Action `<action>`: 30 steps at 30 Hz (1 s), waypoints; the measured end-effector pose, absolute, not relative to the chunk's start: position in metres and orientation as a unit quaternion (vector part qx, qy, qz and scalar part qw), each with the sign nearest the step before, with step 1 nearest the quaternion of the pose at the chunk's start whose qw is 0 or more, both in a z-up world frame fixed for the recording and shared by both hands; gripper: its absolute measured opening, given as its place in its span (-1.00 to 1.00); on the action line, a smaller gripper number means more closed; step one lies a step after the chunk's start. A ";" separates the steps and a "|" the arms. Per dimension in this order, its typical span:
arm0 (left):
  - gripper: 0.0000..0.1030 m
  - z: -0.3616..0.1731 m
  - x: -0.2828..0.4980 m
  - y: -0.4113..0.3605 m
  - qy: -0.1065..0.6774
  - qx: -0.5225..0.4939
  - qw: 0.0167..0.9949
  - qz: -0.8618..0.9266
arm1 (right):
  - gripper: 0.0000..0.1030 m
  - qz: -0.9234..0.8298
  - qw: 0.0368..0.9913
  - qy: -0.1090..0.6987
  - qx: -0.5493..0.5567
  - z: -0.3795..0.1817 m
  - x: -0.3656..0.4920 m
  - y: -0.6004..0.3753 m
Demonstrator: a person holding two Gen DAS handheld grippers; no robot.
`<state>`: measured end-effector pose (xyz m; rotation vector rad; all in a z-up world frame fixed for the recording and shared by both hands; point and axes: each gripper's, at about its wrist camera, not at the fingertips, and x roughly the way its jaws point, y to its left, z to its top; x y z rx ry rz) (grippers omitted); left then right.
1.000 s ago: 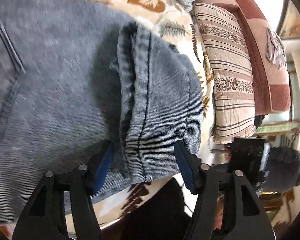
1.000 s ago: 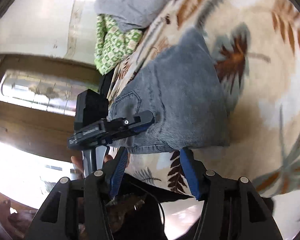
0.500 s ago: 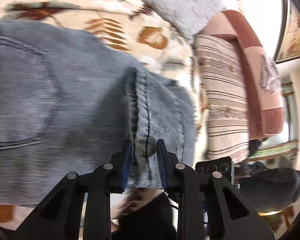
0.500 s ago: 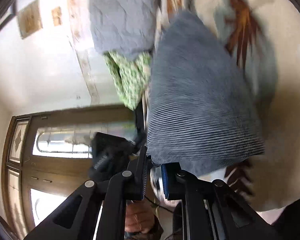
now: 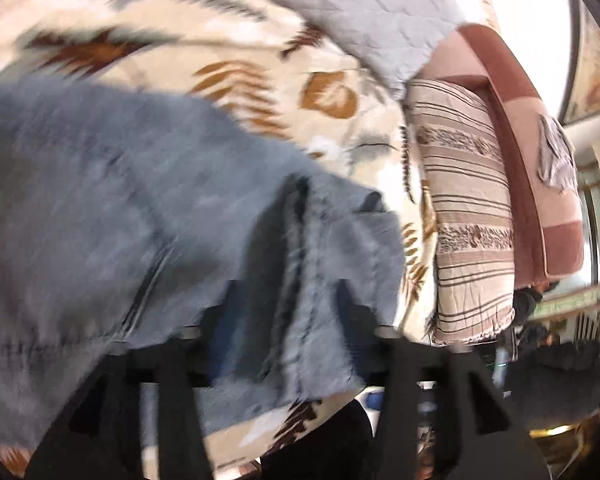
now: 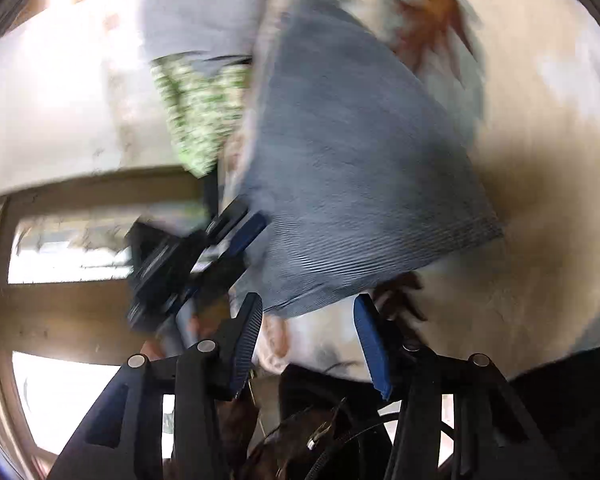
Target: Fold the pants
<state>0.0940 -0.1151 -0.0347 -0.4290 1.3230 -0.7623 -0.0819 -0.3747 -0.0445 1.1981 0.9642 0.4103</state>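
The blue-grey corduroy pants lie folded on a leaf-patterned blanket. In the left wrist view my left gripper is open, its blue pads either side of the pants' hem seam, blurred by motion. In the right wrist view the pants lie ahead, and my right gripper is open just short of their near edge, holding nothing. The left gripper shows there at the pants' left edge.
A grey quilted pillow lies at the far side of the blanket. A striped cushion and pink sofa arm stand right. A green patterned cloth and a wooden door are on the left in the right wrist view.
Both grippers were shut on the pants' edge half a second ago and have opened, letting it go. Both views are blurred by motion as the grippers draw back.
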 end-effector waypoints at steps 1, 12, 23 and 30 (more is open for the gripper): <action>0.23 -0.034 0.099 -0.123 0.593 -0.189 0.702 -0.347 | -0.01 0.178 0.718 0.411 0.532 -0.033 -0.080 -0.386; -0.54 -0.059 0.105 -0.172 0.634 -0.219 0.627 -0.397 | -0.59 0.092 0.756 0.421 0.492 -0.068 0.022 -0.441; -0.68 -0.059 0.084 -0.184 0.601 -0.037 0.742 -0.295 | -0.35 0.058 0.870 0.463 0.159 -0.049 0.059 -0.384; -0.53 -0.023 0.084 -0.163 0.569 -0.063 0.750 -0.331 | -0.02 0.083 0.853 0.426 0.288 -0.025 0.019 -0.428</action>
